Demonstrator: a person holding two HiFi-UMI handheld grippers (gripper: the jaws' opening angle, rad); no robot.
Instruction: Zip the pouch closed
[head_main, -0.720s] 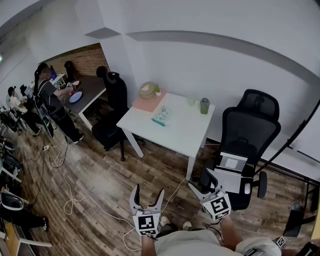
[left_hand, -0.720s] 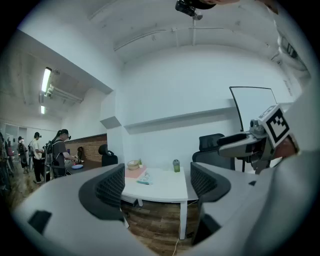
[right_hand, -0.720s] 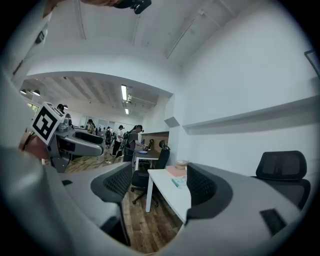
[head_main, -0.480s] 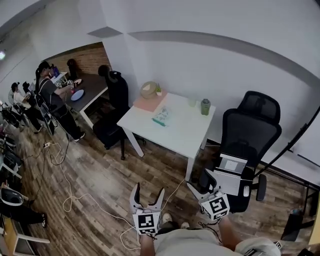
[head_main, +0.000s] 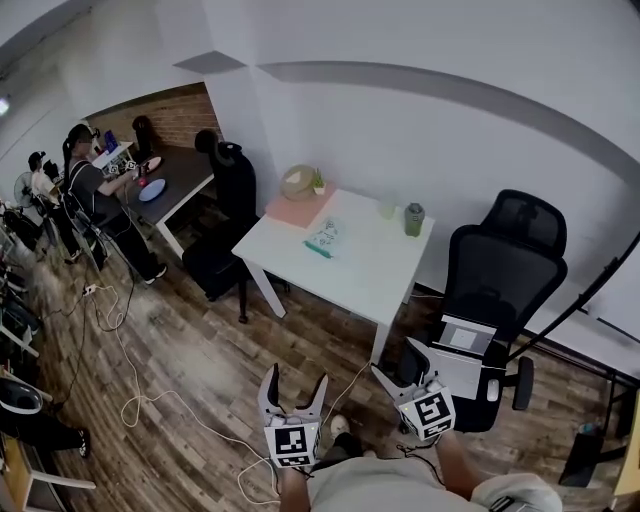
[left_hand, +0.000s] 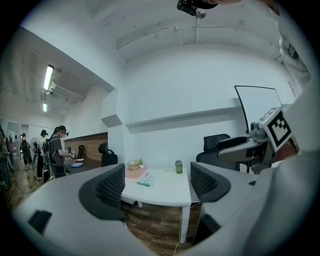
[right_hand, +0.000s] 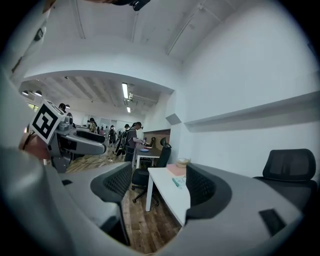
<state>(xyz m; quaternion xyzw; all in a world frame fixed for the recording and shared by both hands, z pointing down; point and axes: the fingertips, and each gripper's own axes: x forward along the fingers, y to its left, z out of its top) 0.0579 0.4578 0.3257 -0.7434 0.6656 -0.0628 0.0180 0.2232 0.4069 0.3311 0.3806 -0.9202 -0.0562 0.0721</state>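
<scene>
- 2 tongs: left gripper (head_main: 296, 379) & right gripper (head_main: 396, 359), both released, nothing betw. jaws, well apart from table.
- 1 pale teal soft pouch (head_main: 324, 237) lies on 1 white rectangular table (head_main: 372, 288).
- Also there: 1 green tumbler (head_main: 414, 219), 1 pink mat (head_main: 296, 209).
- 2 black office chairs (head_main: 500, 276) flank table.

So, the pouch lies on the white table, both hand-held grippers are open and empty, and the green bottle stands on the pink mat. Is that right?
Not quite: the green bottle stands on the bare white table, well apart from the pink mat, as the head view shows. The rest is right.
</scene>
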